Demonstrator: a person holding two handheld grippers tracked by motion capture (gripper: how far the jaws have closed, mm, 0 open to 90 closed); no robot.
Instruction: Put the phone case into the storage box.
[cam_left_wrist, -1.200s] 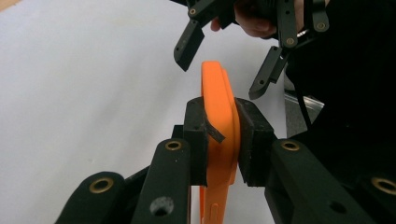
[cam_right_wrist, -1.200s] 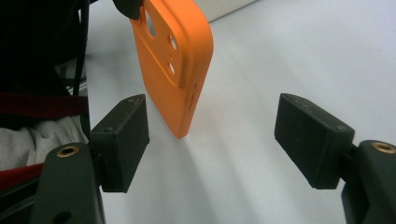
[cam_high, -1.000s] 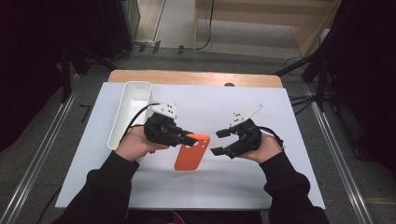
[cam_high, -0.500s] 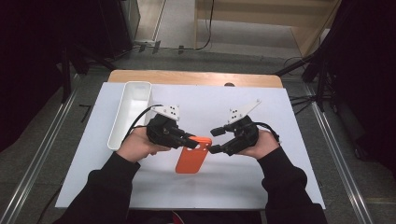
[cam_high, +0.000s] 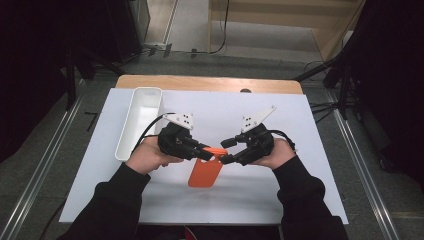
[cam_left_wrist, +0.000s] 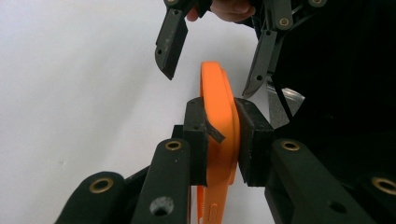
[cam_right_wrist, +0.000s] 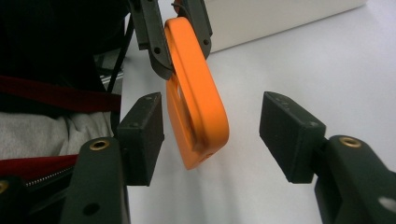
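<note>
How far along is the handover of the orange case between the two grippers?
Done: the left gripper is clamped on the orange case. In hand: the right gripper straddles the case's other end, its jaws have just been closing, pads not yet touching. Left: grip it, then release the left.

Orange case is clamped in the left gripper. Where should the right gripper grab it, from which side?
Take the free end of the orange case, across its two broad flat faces, coming in opposite the left gripper, which is shut on the other end. The case stands edge-on between the right gripper pads, which have just been closing and don't touch it yet. The thin rounded edges would likely slip.
</note>
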